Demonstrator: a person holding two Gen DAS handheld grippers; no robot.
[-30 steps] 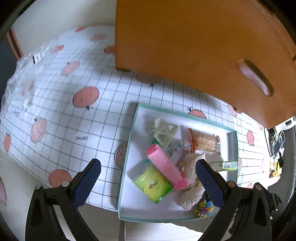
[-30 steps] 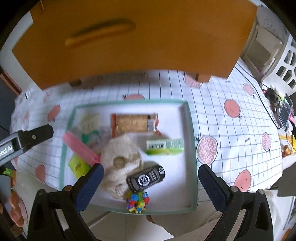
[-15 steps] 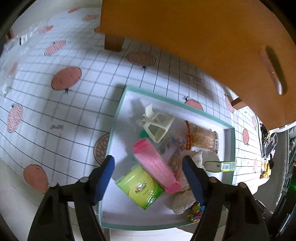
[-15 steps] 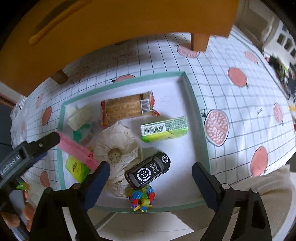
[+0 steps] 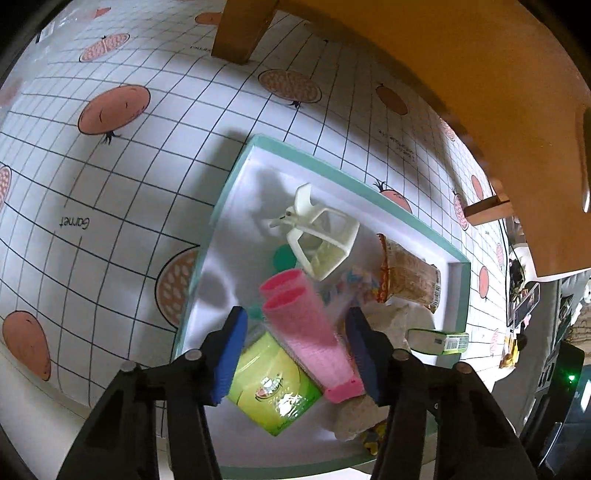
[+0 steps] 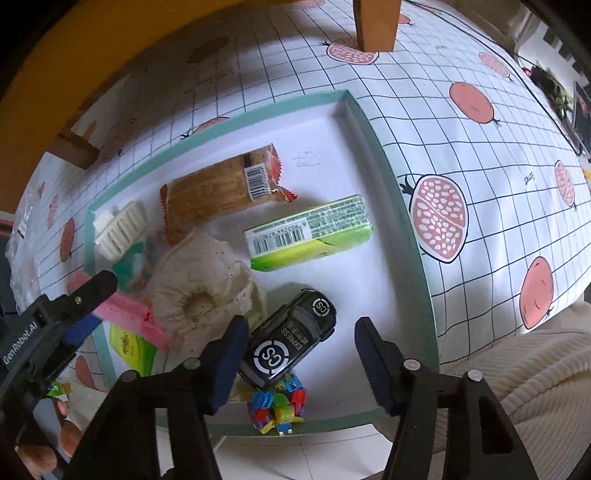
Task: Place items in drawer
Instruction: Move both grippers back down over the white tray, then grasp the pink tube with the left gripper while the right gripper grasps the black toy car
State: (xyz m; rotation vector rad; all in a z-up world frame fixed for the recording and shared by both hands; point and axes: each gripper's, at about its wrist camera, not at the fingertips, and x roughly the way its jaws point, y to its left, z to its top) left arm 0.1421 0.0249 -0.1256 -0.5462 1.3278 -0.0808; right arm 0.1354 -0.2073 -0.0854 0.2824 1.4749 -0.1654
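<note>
A white tray with a teal rim [image 5: 221, 206] [image 6: 399, 206] holds the items. My left gripper [image 5: 295, 350] points down over a pink ribbed roller [image 5: 306, 332]. Its jaws are closing with the roller between them, and a gap still shows at the left pad. My right gripper [image 6: 295, 354] straddles a black toy car [image 6: 291, 339]. Those jaws are closing too, and the right pad stands clear of the car. The wooden drawer unit [image 5: 443, 55] [image 6: 74, 55] looms over the tray's far side.
The tray also carries a white plastic clip [image 5: 325, 236], a biscuit pack [image 6: 221, 192], a green box [image 6: 310, 232], a green tissue pack [image 5: 273, 391], a beige cloth ring [image 6: 199, 288] and colourful toy blocks [image 6: 277, 406]. A wooden leg [image 6: 375, 22] stands on the chequered tablecloth.
Both grippers have sunk toward the tray and their jaws have narrowed. The left one now frames the pink roller, the right one the black car.
</note>
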